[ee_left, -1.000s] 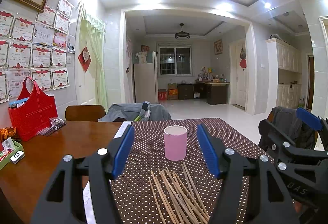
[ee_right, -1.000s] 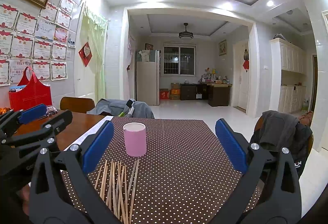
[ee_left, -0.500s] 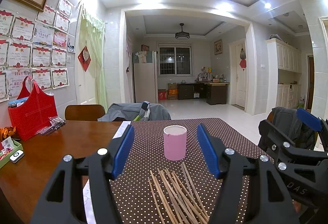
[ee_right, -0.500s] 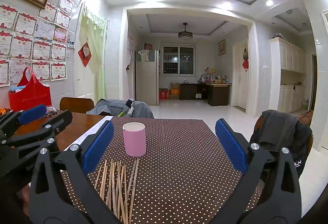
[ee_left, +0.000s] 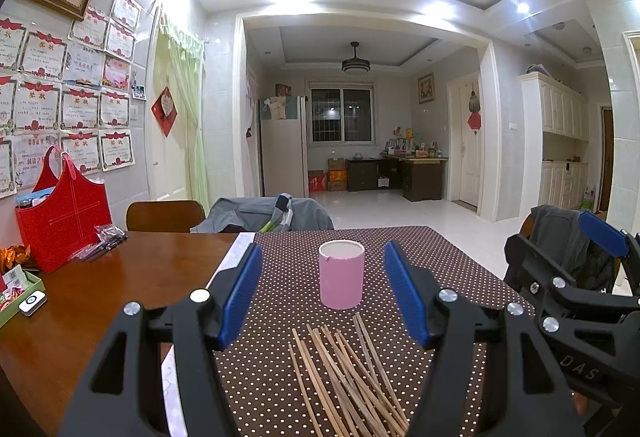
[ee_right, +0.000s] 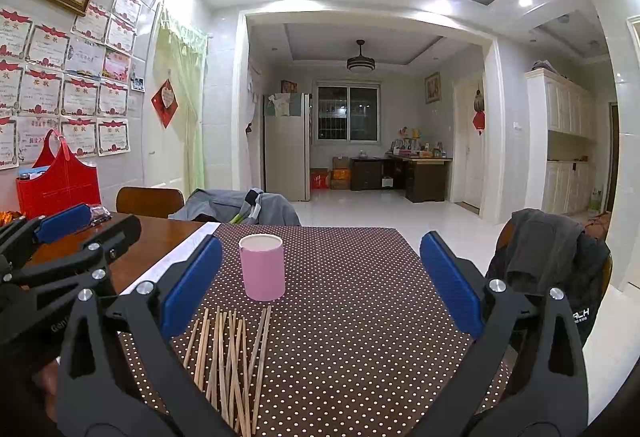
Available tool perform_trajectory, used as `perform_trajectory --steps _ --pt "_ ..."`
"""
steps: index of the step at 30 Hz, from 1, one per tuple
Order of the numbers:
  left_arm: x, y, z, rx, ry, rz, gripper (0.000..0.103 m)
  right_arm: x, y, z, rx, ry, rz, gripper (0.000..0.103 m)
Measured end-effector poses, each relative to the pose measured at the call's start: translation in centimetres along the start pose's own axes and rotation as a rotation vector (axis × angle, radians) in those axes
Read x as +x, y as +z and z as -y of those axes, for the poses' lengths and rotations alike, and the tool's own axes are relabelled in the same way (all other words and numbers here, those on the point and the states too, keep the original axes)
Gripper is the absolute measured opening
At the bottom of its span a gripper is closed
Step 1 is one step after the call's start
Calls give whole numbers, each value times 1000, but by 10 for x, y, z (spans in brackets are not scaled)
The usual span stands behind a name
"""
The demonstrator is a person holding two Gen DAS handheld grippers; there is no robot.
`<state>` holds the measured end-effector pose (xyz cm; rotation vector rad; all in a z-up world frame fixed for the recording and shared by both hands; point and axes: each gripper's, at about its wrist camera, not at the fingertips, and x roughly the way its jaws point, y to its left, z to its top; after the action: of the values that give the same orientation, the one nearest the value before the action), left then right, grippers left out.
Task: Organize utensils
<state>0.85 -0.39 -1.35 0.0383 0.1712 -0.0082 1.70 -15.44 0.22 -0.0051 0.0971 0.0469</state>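
Only one pale pink cylindrical cup (ee_left: 341, 274) stood on the dark brown tablecloth with white polka dots (ee_left: 440, 261), upright, its open mouth showing a whitish inside. Just in front of it lay a loose bundle of thin, light wooden chopsticks (ee_left: 352, 373), roughly ten of them as far as the overlap allowed counting; in the right wrist view the sticks (ee_right: 230, 361) fanned out side by side at their far ends and crossed over one another nearer the camera. Their far tips lay near the cup's base but apart from it. Two tools were in sight. The left gripper (ee_left: 322, 293), black with blue pads, hung above the cloth with its jaws well apart and nothing between the pads; the cup appeared framed in the gap, further off on the table. The right gripper (ee_right: 320, 285), of the same make, also stood wide open and empty, with the chopsticks below and left of its centre line. Each gripper showed at the edge of the other's view, side by side and apart. The cloth covered only part of a glossy brown wooden table (ee_left: 80, 301). On the bare wood by the wall stood one red tote bag with two handles (ee_left: 64, 213), and two chairs at the table had grey clothing (ee_left: 260, 213) draped over them.
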Motion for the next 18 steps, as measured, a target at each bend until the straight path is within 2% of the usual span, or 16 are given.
perform_trajectory --steps 18 --pt "1 -1 0 0 -2 -5 63 0 -5 -1 5 -1 -9 97"
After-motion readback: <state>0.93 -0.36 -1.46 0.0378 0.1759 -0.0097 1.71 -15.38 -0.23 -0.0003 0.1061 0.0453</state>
